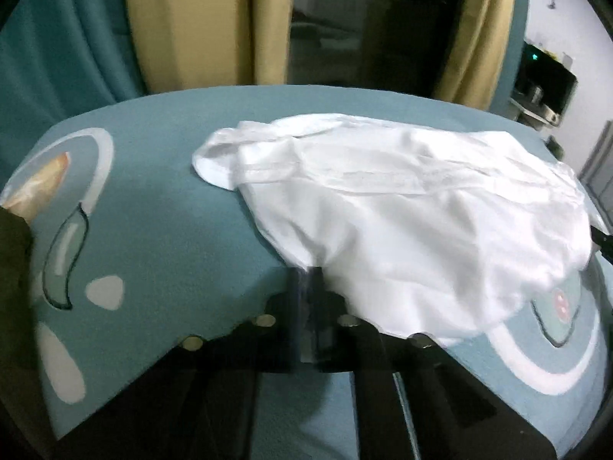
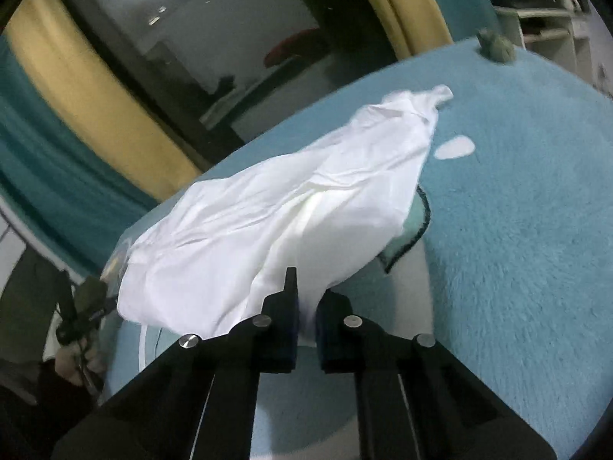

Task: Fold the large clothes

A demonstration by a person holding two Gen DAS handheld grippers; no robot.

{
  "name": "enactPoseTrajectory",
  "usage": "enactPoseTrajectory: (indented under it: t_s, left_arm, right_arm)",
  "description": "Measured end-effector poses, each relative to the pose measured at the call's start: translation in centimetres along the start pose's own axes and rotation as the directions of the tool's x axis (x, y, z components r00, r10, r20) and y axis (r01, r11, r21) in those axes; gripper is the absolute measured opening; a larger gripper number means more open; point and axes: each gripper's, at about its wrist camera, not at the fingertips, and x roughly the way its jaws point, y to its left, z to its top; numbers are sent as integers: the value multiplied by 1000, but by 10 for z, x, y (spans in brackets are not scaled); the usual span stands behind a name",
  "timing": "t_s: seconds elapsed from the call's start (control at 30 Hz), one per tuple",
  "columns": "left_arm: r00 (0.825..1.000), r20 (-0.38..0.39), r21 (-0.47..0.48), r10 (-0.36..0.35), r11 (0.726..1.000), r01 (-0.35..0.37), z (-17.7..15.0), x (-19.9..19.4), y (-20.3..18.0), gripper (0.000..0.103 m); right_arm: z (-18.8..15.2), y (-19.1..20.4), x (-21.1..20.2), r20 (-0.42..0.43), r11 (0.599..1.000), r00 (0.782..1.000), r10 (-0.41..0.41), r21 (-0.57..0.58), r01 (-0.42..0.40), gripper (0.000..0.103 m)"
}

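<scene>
A large white garment (image 1: 402, 207) lies crumpled on a teal plush surface (image 1: 153, 176). My left gripper (image 1: 308, 274) is shut on the garment's near edge, with cloth bunched between its dark fingers. In the right wrist view the same white garment (image 2: 283, 207) is lifted and stretched away from me over the teal surface (image 2: 517, 230). My right gripper (image 2: 306, 299) is shut on another edge of it, cloth pinched between the jaws. The far end of the garment (image 2: 436, 96) trails on the surface.
The teal surface carries white and pale cartoon patterns (image 1: 72, 199). Yellow and teal curtains (image 1: 199, 27) and a dark window (image 1: 329, 23) stand behind. A shelf with equipment (image 1: 544, 88) is at the right. A small grey-green lump (image 2: 494, 48) sits at the surface's far edge.
</scene>
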Motion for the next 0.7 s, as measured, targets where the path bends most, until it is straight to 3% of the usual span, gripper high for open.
enactPoseTrajectory:
  t_s: [0.27,0.37,0.43,0.7]
  left_arm:
    - [998,42,-93,-52,994,55,-29,-53,14,2]
    - [996,61,-109,-61,992,67,-40,-78,17,2]
    - [995,68,-115,-69,990,77,-50,-94,16,2]
    - [994,32,-170,-105,979,109,-93,-127,18,2]
  right_arm:
    - [-21,16,-48,19,996,999,-50,-77,51,7]
    - [-32,18,-63,1,997,1000,-16,-71,16,7]
    - [-36,21,-63,-9,996,999,-34,-87,33,7]
    - [-78,21,-98,-24,996,998,-63,-71,61,7]
